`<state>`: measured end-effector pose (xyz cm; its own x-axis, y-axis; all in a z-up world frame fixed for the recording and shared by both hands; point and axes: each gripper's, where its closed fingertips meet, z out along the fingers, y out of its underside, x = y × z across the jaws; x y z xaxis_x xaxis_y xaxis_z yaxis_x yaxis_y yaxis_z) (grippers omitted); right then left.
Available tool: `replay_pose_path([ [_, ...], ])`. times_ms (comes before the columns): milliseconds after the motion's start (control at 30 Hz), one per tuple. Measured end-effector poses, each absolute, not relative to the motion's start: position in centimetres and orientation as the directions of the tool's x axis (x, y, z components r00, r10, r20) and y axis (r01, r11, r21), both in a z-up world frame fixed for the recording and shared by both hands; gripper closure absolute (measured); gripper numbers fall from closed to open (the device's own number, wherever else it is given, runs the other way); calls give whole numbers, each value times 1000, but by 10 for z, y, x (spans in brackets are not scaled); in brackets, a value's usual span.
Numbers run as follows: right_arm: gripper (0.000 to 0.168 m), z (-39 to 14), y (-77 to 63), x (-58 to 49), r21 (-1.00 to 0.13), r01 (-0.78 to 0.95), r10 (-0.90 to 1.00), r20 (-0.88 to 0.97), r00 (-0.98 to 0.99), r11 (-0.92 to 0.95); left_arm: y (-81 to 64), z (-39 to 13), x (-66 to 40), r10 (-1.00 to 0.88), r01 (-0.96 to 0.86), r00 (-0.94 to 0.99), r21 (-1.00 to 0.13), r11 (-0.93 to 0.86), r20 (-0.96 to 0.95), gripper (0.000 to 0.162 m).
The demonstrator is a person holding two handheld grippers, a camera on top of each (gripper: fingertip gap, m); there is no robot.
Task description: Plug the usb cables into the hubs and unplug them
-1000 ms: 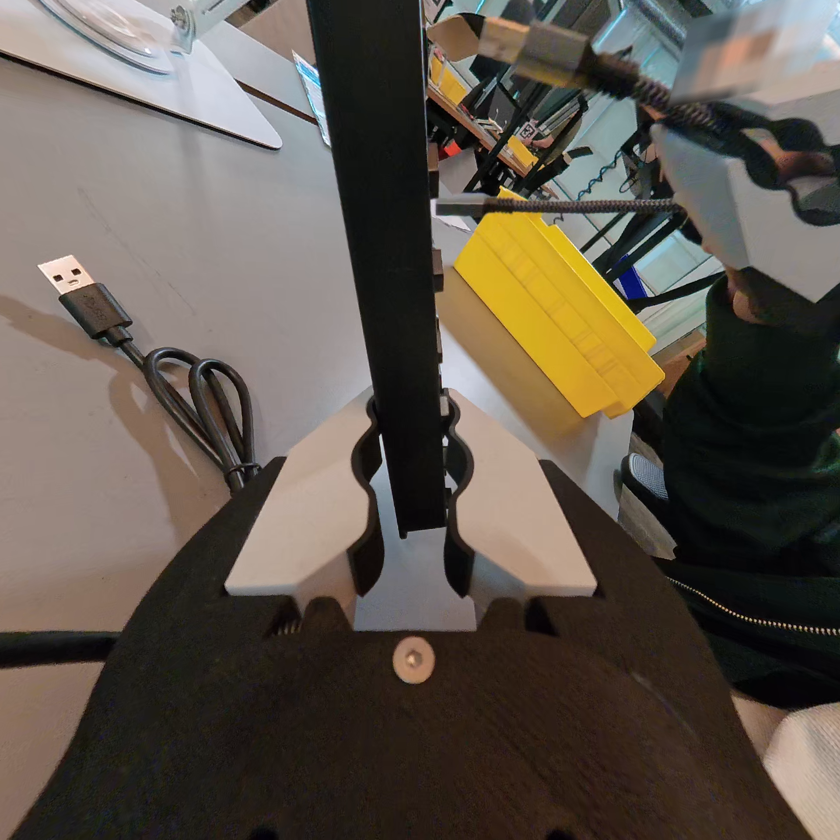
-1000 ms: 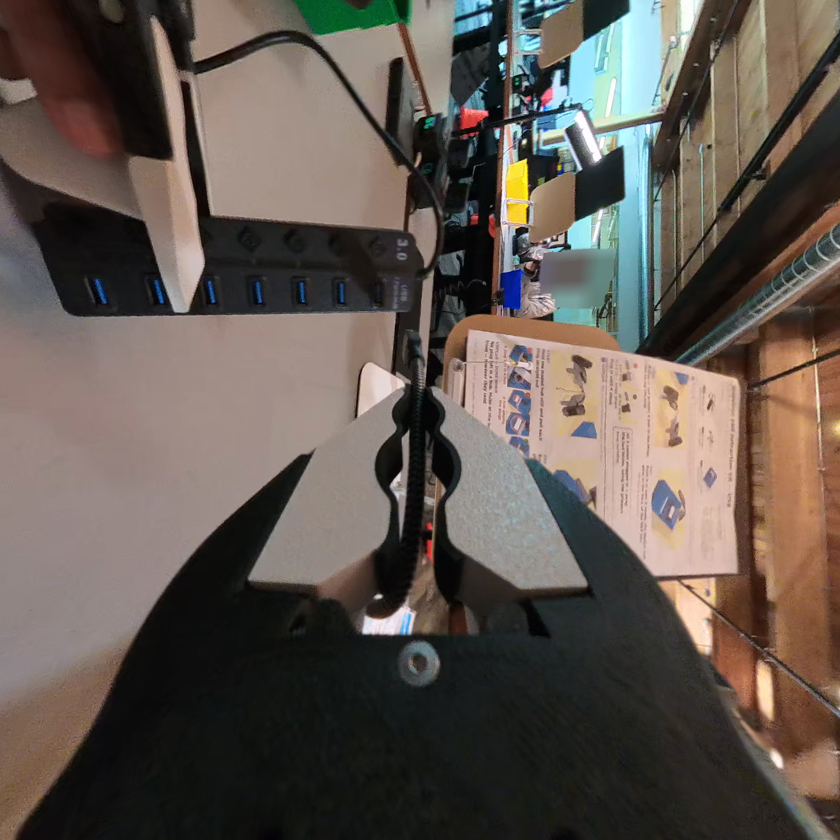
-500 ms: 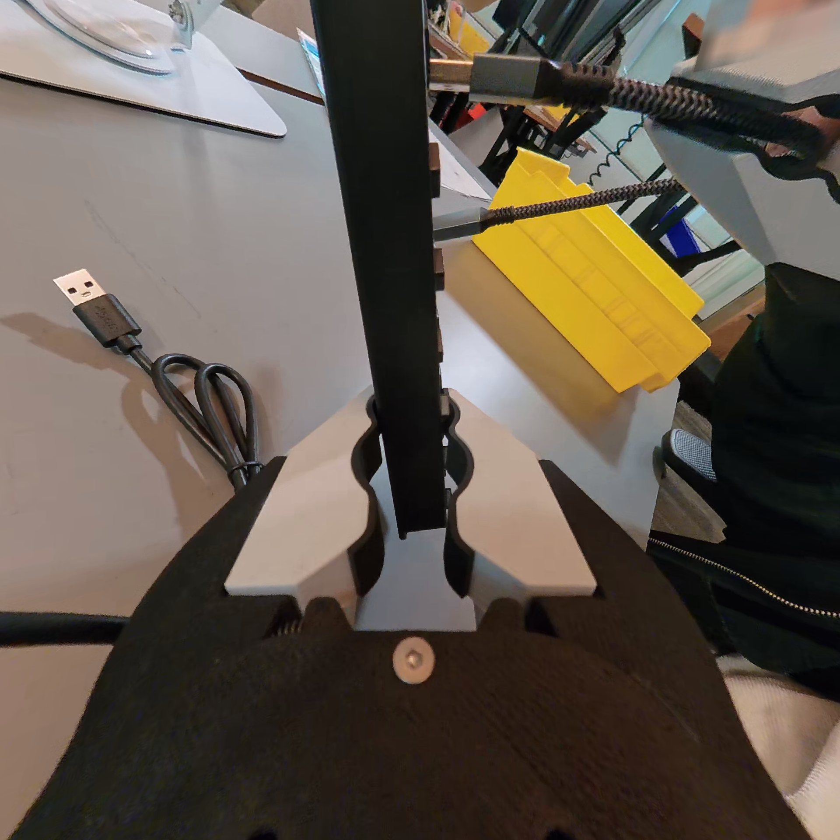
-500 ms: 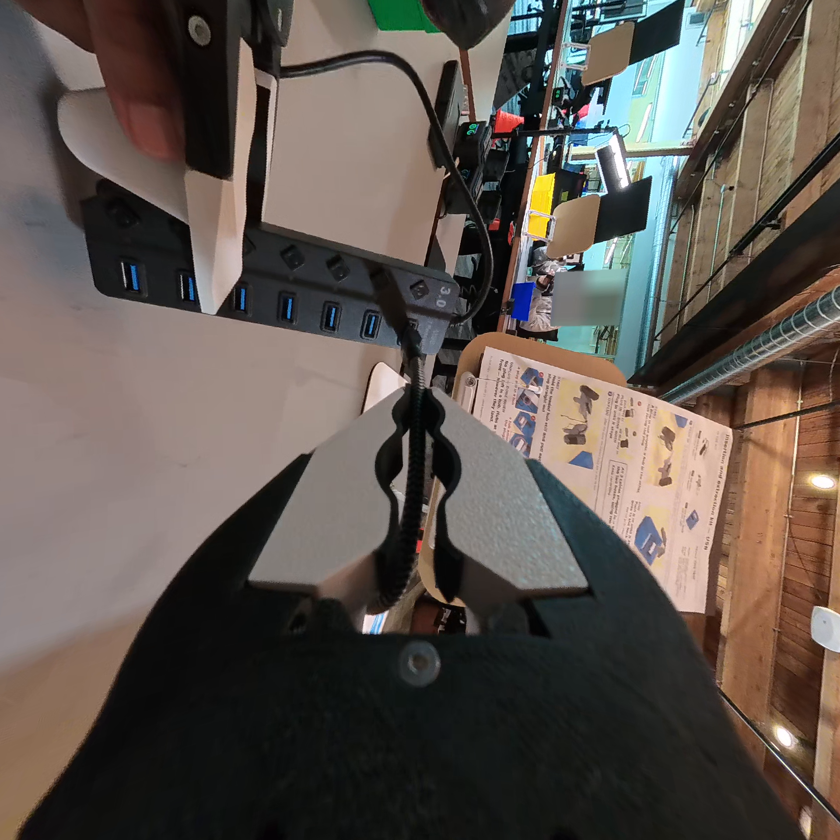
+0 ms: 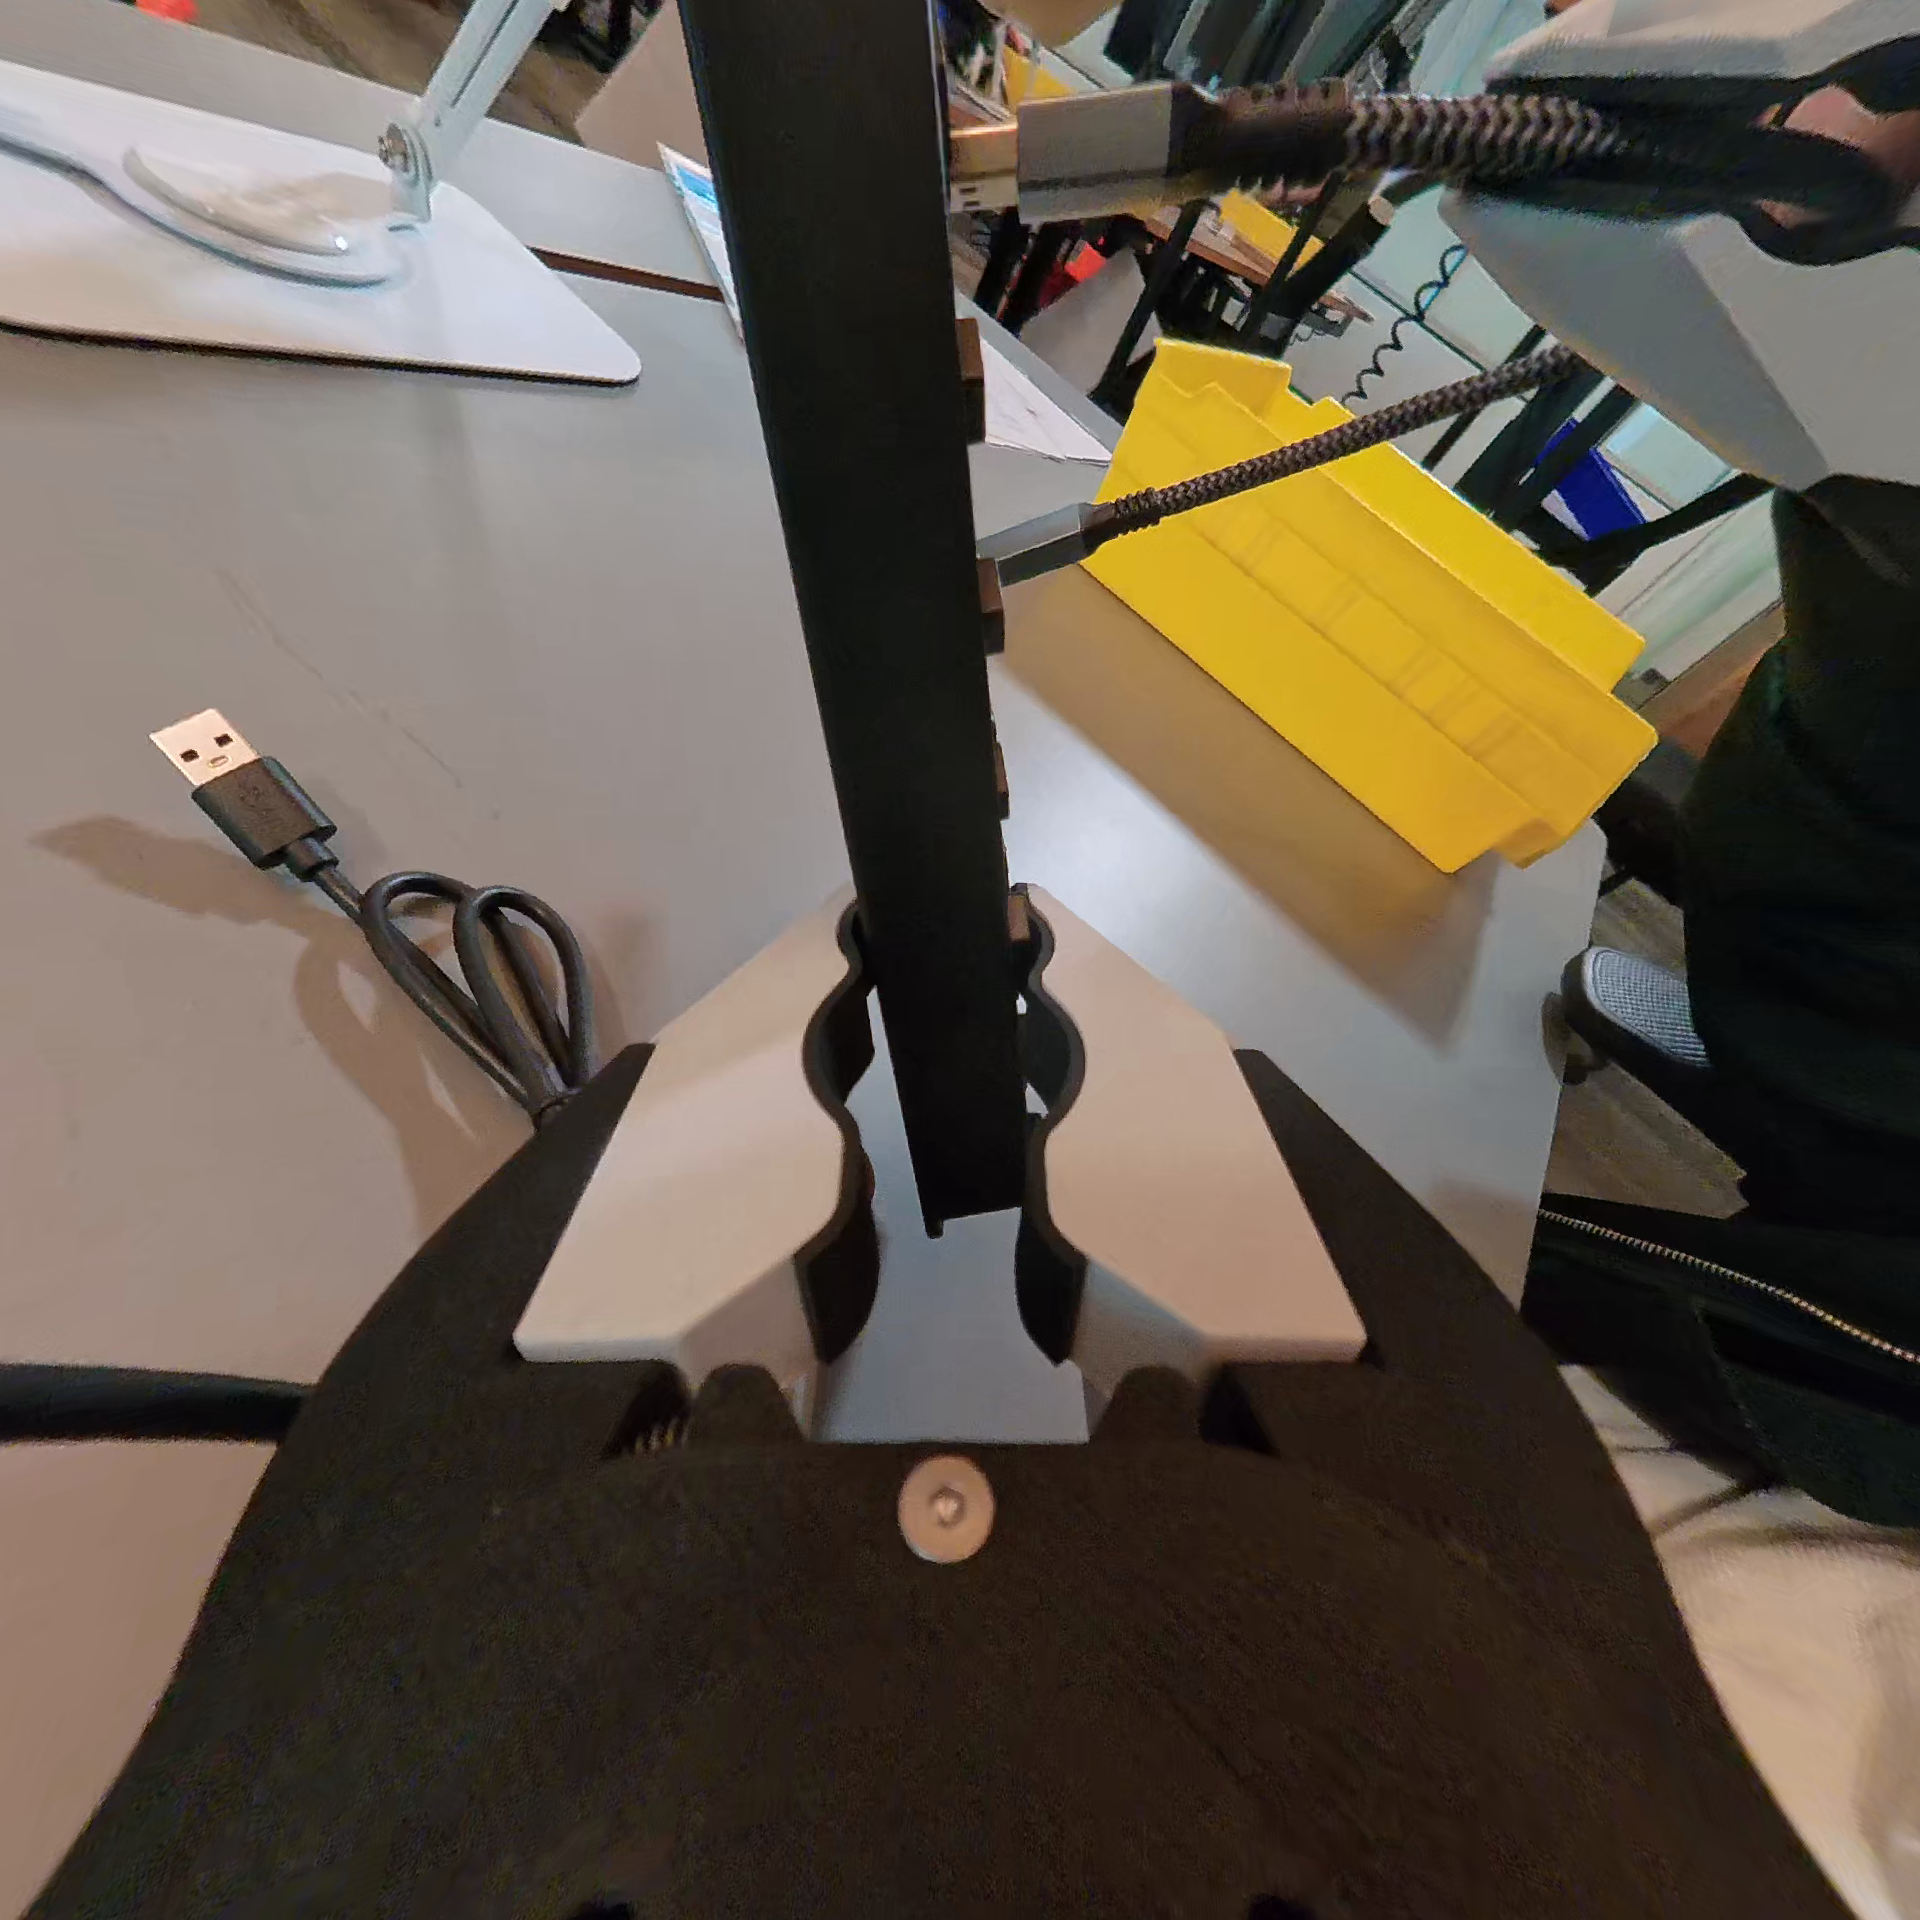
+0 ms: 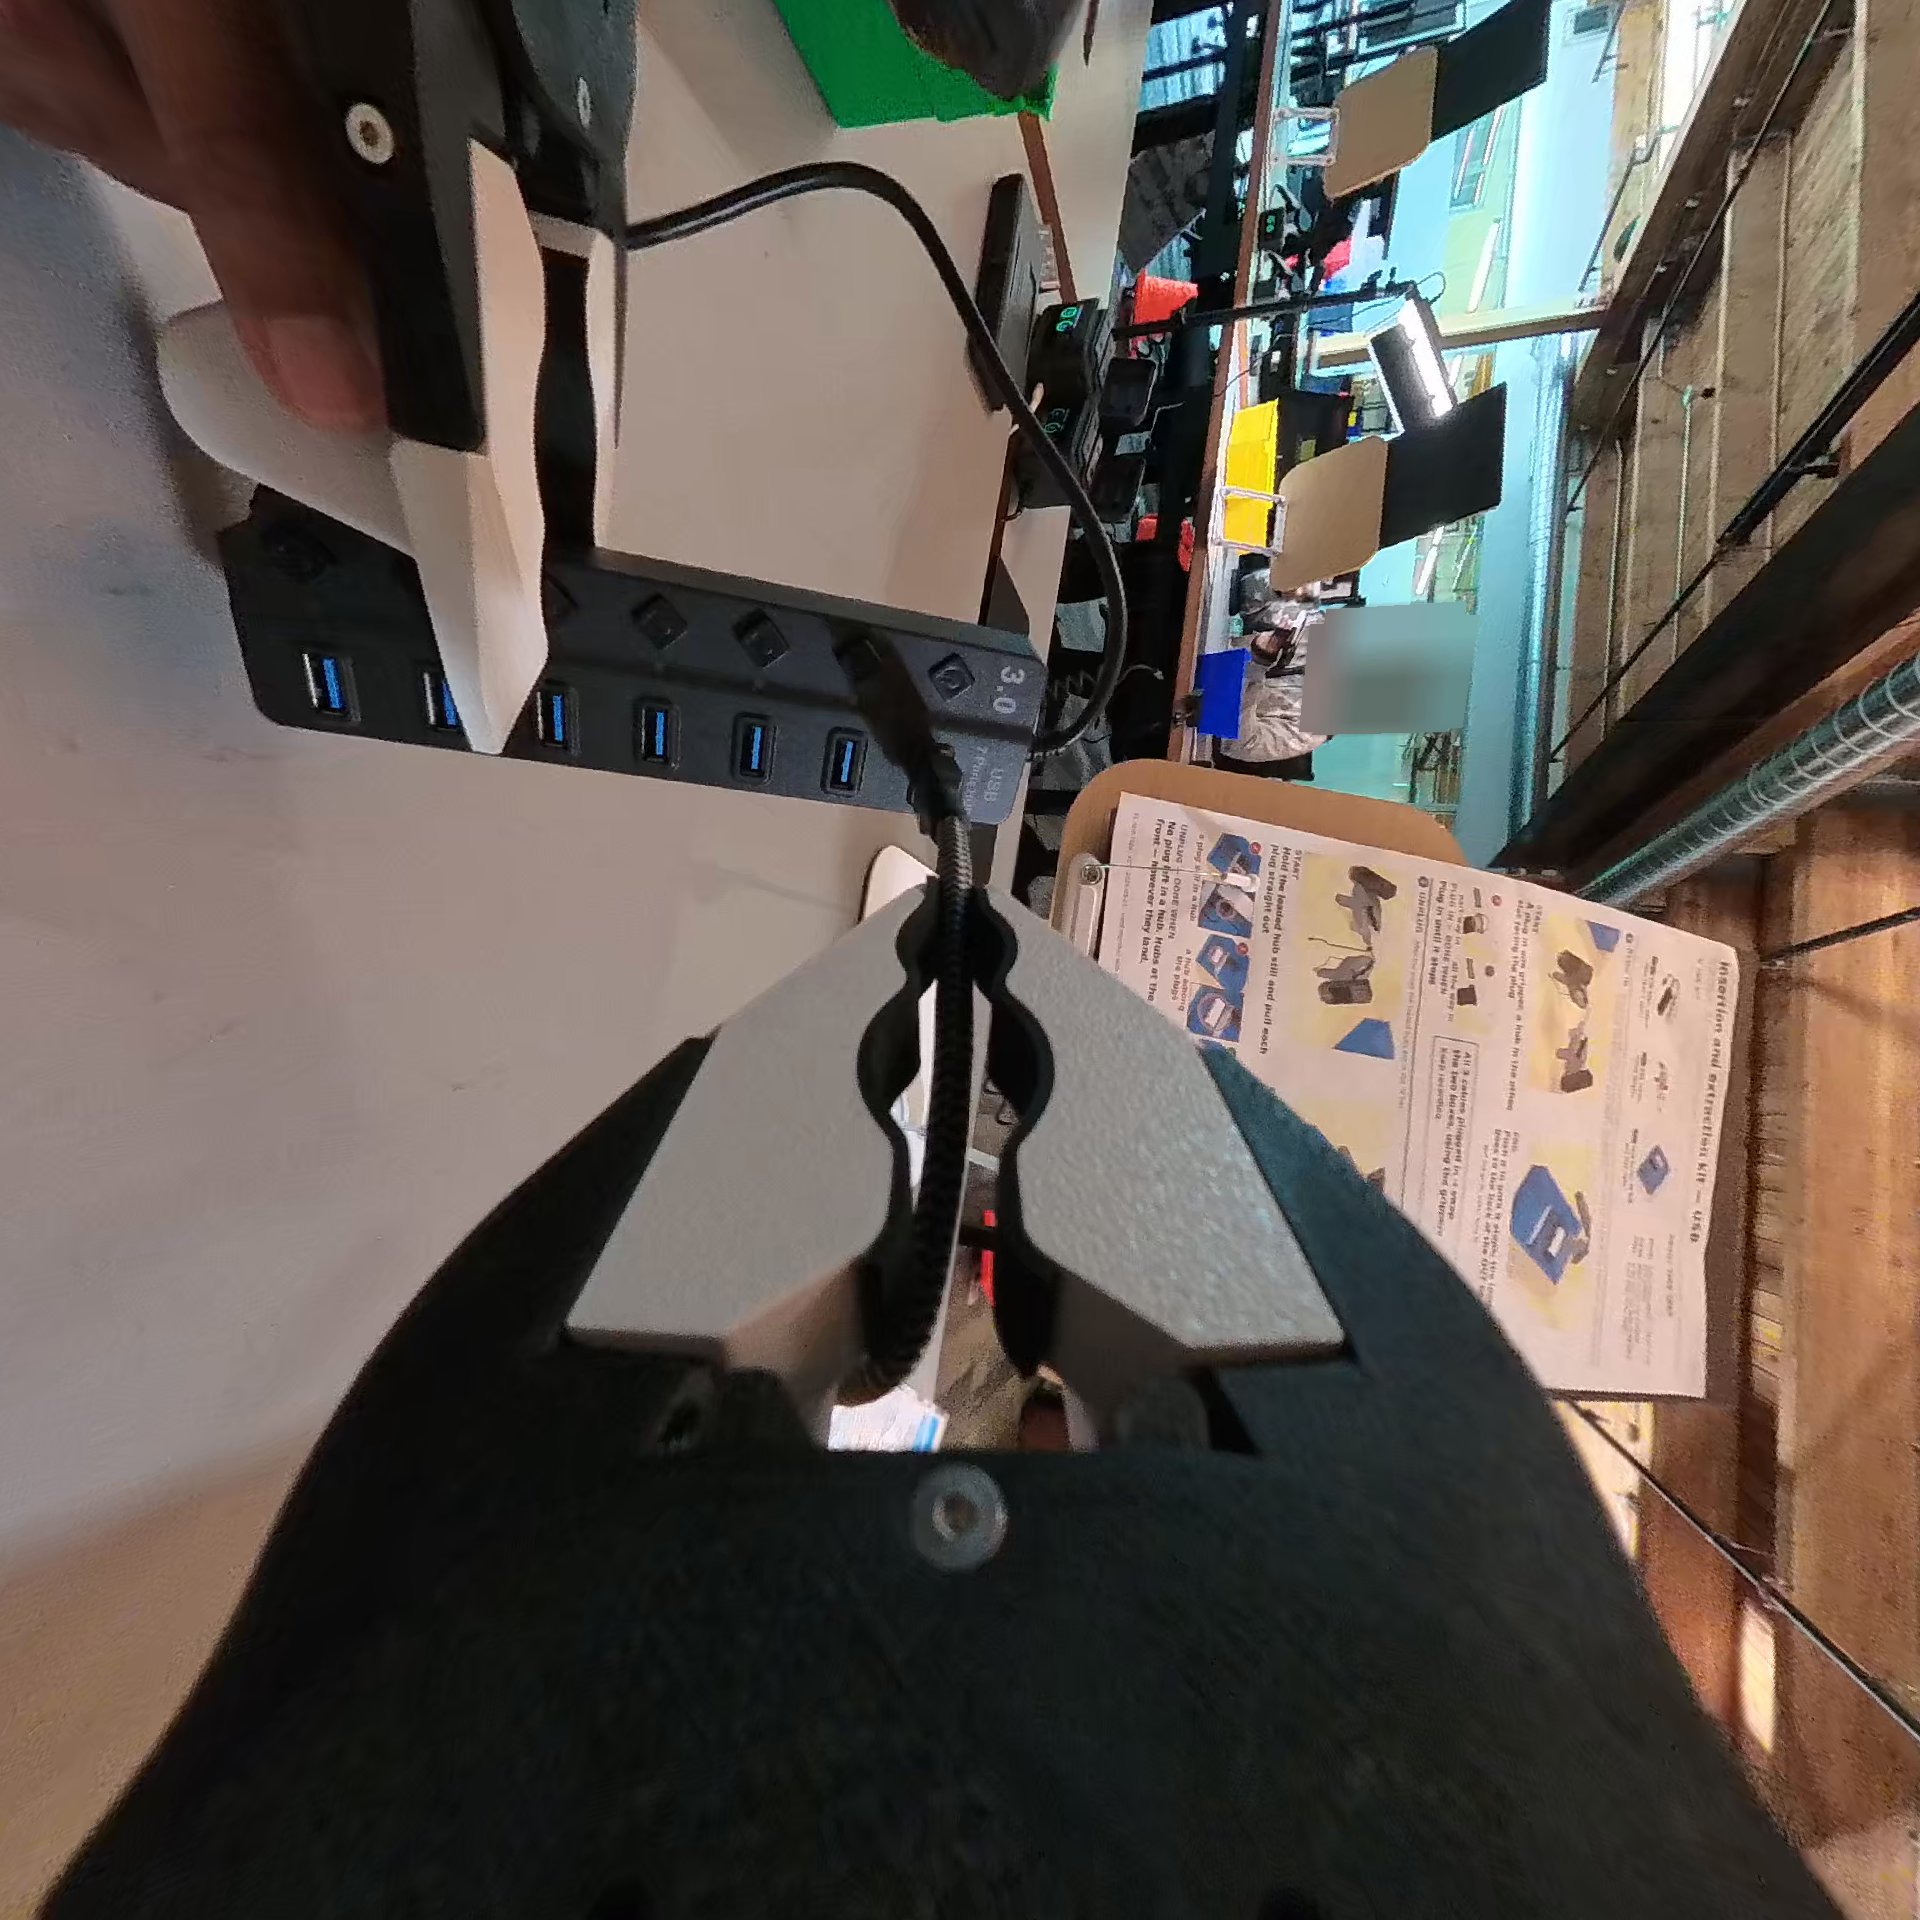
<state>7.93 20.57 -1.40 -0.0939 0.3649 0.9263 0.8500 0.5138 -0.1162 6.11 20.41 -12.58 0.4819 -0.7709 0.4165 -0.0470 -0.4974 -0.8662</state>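
My left gripper [image 5: 940, 914] is shut on a black USB hub [image 5: 842, 416], which stands edge-on up out of the jaws. In the right wrist view the hub [image 6: 665, 665] shows a row of blue ports, with the left gripper's fingers [image 6: 488, 582] clamped across it. My right gripper [image 6: 951, 904] is shut on a braided cable [image 6: 940, 1091]. Its grey plug [image 5: 1101, 156] is at the hub's end port [image 6: 920, 758], with a little metal tip still showing. A second braided cable [image 5: 1247, 478] is plugged in lower down the hub.
A loose black USB cable [image 5: 249, 800] lies coiled on the grey table [image 5: 520, 623] to the left. A yellow bin [image 5: 1351, 644] sits at the table's right edge. A white stand base [image 5: 312, 301] is at the far left. An instruction sheet [image 6: 1434, 1091] hangs on a chair.
My right gripper has carried the braided cable's plug from clear of the hub up to the end port. The left gripper has kept its hold on the hub.
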Motion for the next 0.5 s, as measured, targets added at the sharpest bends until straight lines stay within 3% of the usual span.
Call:
replay_pose_path([
  [500, 164, -25, 184, 66, -234, 812, 521, 848, -99, 535, 202, -119, 62, -793, -20, 439, -877, -480, 424, 140],
])
